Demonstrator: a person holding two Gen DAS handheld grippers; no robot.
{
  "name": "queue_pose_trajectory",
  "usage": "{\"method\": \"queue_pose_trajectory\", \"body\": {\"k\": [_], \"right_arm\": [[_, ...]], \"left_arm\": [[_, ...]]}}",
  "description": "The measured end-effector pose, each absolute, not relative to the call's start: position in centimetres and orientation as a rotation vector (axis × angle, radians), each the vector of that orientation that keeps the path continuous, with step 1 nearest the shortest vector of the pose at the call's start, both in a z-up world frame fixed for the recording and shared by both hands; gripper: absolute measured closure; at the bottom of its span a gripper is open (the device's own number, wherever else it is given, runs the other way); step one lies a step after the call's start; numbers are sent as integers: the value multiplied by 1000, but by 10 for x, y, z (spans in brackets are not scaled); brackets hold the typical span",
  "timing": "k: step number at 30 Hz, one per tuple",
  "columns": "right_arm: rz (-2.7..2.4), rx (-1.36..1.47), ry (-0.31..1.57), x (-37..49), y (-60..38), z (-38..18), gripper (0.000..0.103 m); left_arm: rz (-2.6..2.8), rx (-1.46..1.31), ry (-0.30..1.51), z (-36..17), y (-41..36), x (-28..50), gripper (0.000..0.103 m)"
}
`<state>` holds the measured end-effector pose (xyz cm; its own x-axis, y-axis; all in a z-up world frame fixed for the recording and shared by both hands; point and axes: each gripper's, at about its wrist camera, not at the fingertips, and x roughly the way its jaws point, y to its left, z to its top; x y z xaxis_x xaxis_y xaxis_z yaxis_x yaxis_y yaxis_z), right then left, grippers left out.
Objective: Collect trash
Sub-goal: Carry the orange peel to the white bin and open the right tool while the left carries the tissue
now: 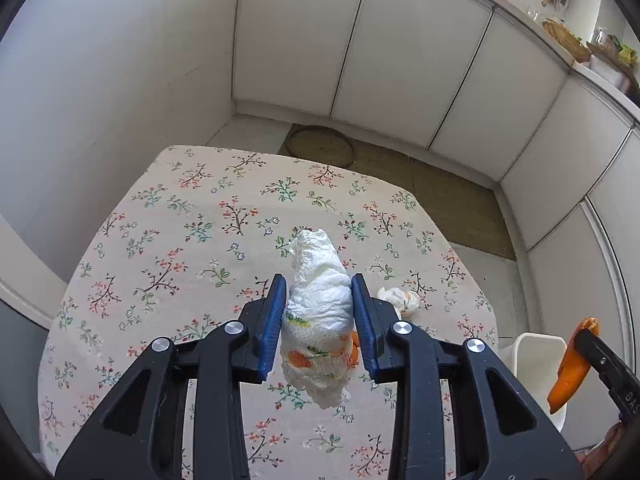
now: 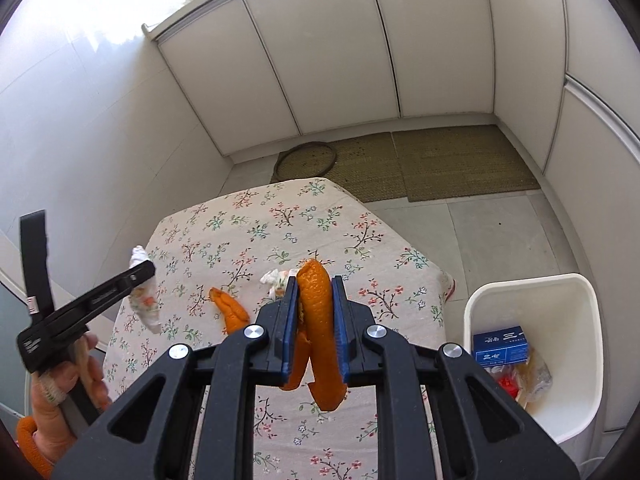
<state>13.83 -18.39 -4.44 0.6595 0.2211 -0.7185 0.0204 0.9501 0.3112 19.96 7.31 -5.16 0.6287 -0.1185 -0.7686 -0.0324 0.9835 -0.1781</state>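
Observation:
My left gripper (image 1: 319,290) is shut on a crumpled white paper towel (image 1: 318,312) with orange and green print, held above the floral tablecloth (image 1: 160,240). My right gripper (image 2: 314,292) is shut on a long orange peel (image 2: 320,320), held above the table's right part; it also shows in the left wrist view (image 1: 572,364). A second orange peel (image 2: 232,310) and a small crumpled tissue (image 2: 274,280) lie on the cloth. The tissue also shows in the left wrist view (image 1: 402,300). The left gripper with its towel (image 2: 146,304) shows at the left of the right wrist view.
A white trash bin (image 2: 588,360) stands on the floor right of the table, holding a blue box (image 2: 502,346) and other wrappers. Its rim shows in the left wrist view (image 1: 532,356). White cabinets (image 2: 340,60) and woven mats (image 2: 460,164) lie beyond the table.

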Motion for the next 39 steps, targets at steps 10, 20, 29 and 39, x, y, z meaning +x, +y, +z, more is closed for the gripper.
{"method": "queue_pose_trajectory", "body": {"k": [10, 20, 29, 39], "right_arm": [[88, 228, 758, 91, -180, -31, 87], [-10, 236, 685, 73, -212, -26, 87], [-122, 161, 590, 55, -239, -16, 87], [-258, 123, 580, 33, -290, -24, 87]], "left_arm": [[-68, -228, 693, -20, 74, 137, 71], [-142, -89, 493, 15, 23, 109, 71], [-218, -36, 464, 14, -22, 99, 71], [-304, 24, 452, 1, -73, 77, 71]]}}
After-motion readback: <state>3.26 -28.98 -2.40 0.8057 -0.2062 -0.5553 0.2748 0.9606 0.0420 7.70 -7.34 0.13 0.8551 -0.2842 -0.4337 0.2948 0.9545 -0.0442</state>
